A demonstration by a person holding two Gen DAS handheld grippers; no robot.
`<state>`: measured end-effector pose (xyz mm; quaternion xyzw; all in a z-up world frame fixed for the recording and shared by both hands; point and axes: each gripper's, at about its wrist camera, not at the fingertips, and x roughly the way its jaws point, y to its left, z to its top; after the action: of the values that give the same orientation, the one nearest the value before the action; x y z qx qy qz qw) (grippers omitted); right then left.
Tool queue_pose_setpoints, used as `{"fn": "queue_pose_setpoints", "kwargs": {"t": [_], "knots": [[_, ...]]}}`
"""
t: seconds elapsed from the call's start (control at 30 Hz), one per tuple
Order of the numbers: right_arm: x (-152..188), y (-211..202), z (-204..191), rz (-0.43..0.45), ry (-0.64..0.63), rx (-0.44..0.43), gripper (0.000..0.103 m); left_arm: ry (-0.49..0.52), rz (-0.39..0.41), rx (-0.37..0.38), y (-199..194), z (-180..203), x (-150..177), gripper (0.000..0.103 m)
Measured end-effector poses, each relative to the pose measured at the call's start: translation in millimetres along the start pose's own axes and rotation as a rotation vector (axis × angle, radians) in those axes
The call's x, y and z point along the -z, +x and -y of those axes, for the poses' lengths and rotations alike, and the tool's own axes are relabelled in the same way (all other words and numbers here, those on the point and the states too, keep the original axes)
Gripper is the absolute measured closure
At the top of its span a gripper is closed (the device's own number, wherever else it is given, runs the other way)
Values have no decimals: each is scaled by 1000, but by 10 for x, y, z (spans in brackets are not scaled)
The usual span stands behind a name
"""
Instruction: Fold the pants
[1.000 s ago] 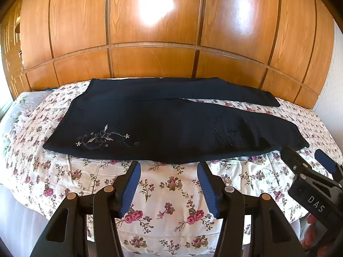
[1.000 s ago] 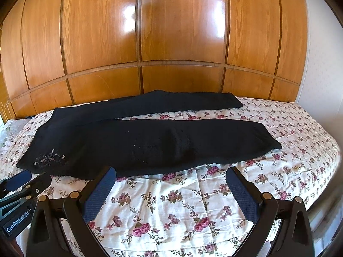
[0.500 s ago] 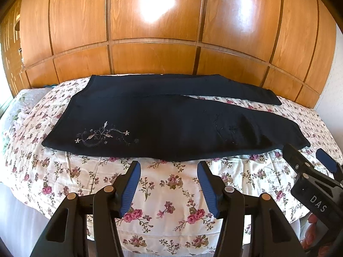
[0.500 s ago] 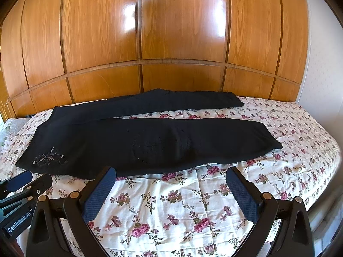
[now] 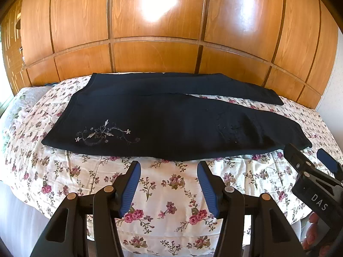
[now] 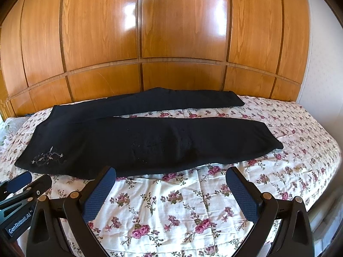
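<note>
Black pants point(image 5: 171, 124) lie flat across the floral bedspread point(image 5: 167, 184), waist at the left with grey embroidery point(image 5: 103, 133), both legs spread apart toward the right. They also show in the right wrist view point(image 6: 150, 141). My left gripper point(image 5: 169, 172) is open and empty, just short of the near edge of the pants. My right gripper point(image 6: 171, 178) is open wide and empty, also just in front of the near leg. The right gripper shows at the right of the left wrist view point(image 5: 310, 162); the left gripper shows at the lower left of the right wrist view point(image 6: 30, 178).
A wooden panelled headboard wall point(image 5: 171, 32) rises right behind the bed. A white wall point(image 6: 321, 53) stands at the right. The bed's near edge point(image 5: 32, 209) drops off in front of the grippers. A pale pillow point(image 5: 19, 98) lies at the far left.
Both views have crept slightly forward and upward toward the pants. The pants have not moved and both grippers stay open.
</note>
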<state>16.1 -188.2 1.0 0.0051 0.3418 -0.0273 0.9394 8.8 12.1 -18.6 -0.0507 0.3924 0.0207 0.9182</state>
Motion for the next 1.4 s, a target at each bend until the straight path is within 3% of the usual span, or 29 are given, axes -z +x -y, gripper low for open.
{"fn": "queue_pose_setpoints", "kwargs": {"t": [0.4, 0.5, 0.6, 0.67, 0.73, 0.83, 0.97, 1.03, 1.17, 1.4], "knots": [[21, 134, 70, -26, 1, 9, 0, -37, -40, 1, 146, -136, 26, 47], [30, 183, 151, -19, 22, -46, 0, -66, -69, 54, 230, -246, 45, 47], [47, 309, 263, -31, 23, -175, 0, -153, -104, 194, 355, -459, 101, 47], [74, 422, 344, -86, 33, -155, 0, -216, -135, 234, 441, -594, 127, 47], [117, 522, 489, -111, 58, -142, 0, -252, -171, 207, 545, -728, 146, 47], [157, 619, 755, -116, 145, -162, 0, -282, -142, 166, 590, -919, 145, 48], [183, 796, 1278, -128, 367, -229, 3, -382, -81, 174, 637, -1253, 94, 48], [199, 906, 1539, -124, 472, -239, 18, -454, -60, 165, 693, -1441, 79, 48], [262, 1142, 1993, -135, 659, -247, 24, -540, -30, 133, 787, -1731, 56, 49], [400, 1416, 2461, -117, 893, -292, 48, -644, 21, 109, 897, -2097, 122, 49]]}}
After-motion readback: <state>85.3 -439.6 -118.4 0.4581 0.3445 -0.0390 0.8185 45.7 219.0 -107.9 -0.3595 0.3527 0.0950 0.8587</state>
